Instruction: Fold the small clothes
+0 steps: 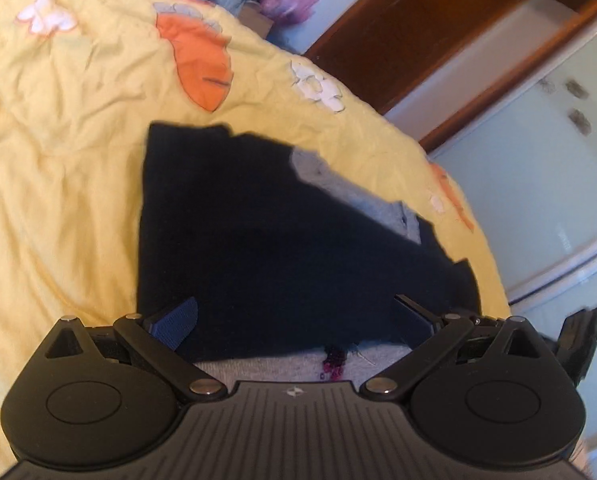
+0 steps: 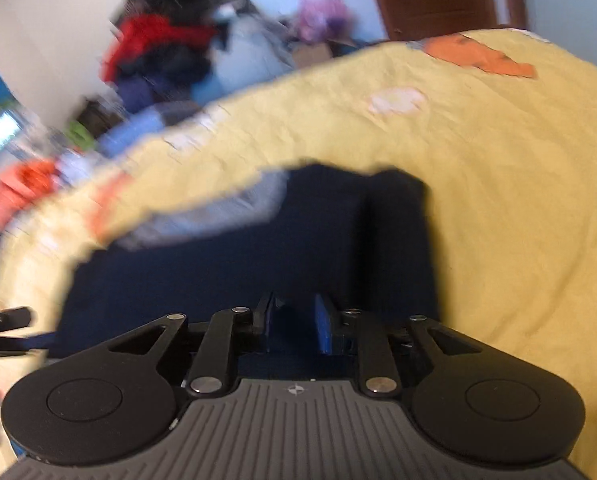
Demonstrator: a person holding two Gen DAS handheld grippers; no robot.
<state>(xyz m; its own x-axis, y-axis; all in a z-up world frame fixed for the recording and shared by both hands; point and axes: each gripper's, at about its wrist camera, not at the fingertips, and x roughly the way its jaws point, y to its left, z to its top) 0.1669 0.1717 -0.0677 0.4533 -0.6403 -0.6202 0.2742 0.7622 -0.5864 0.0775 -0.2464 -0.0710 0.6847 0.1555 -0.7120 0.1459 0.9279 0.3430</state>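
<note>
A dark navy garment (image 1: 258, 220) is lying on the yellow bedspread (image 1: 58, 160), near the edge of the bed, with a grey layer (image 1: 358, 196) of cloth showing from under its far side; whether that grey is part of the same piece or a second garment is hard to tell. The left gripper (image 1: 294, 316) is hovering at the near hem with its jaws spread wide, holding nothing, and a grey cloth with a purple mark (image 1: 334, 360) is showing just under its body. The right gripper (image 2: 294, 320) is sitting over the near edge of the garment with its jaws drawn in to a narrow gap; dark blue is showing between them, but the motion blur is making it unclear whether they are actually pinching cloth. The garment is looking soft, light and limp, so it is likely to sag and slide against the wrinkled bedspread rather than hold a shape. Taking hold at the two near corners of the hem, pinching all the layers together, seems the safest grip, since a pinch in the middle would probably just bunch the cloth.
</note>
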